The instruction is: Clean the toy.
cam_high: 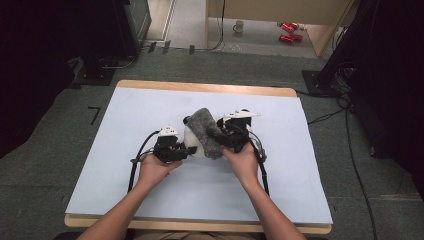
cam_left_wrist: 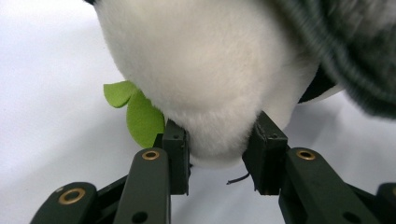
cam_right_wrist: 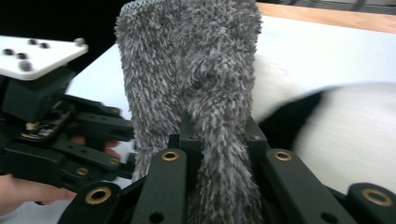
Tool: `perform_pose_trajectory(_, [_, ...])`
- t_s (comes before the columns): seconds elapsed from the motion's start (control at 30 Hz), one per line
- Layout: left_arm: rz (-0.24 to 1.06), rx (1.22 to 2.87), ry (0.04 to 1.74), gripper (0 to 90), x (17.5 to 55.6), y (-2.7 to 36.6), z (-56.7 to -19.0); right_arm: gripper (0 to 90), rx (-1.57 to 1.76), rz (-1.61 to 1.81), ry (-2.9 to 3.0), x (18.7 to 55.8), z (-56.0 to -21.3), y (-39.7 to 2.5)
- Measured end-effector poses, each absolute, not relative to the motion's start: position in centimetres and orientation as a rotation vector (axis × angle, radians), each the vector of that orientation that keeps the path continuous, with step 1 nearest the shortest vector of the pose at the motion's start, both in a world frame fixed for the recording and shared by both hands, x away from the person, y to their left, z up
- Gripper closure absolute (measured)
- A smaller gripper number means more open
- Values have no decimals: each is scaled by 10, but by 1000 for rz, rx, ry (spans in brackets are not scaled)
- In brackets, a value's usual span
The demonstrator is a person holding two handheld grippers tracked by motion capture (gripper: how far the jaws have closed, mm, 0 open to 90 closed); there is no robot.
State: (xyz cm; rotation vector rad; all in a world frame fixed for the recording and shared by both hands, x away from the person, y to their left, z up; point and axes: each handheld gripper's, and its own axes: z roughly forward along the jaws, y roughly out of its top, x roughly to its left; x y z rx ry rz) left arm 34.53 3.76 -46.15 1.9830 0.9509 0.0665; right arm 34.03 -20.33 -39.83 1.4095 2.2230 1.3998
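A white and black plush toy (cam_high: 194, 141) lies in the middle of the table, with a green felt leaf (cam_left_wrist: 140, 112) at its side. My left gripper (cam_high: 186, 151) is shut on the toy's white body (cam_left_wrist: 215, 84), its jaws pressing into the fur from both sides. A fuzzy grey sock-like cloth (cam_high: 206, 131) drapes over the toy. My right gripper (cam_high: 223, 139) is shut on that grey cloth (cam_right_wrist: 205, 93), which rises between its jaws. The left gripper (cam_right_wrist: 56, 135) also appears at the left of the right gripper view.
A pale blue sheet (cam_high: 150, 110) covers the wooden table (cam_high: 210, 88). Beyond the table's far edge, on the floor, stand a mug (cam_high: 239, 26) and red cans (cam_high: 289, 31). Cables (cam_high: 350, 130) run across the carpet at right.
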Motion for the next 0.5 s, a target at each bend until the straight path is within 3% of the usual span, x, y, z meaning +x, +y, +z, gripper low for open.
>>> perform_pose_trajectory(0.5, [15,1980,955,652,360,40,-459,775,1517,1402,2052,338,-385,-264])
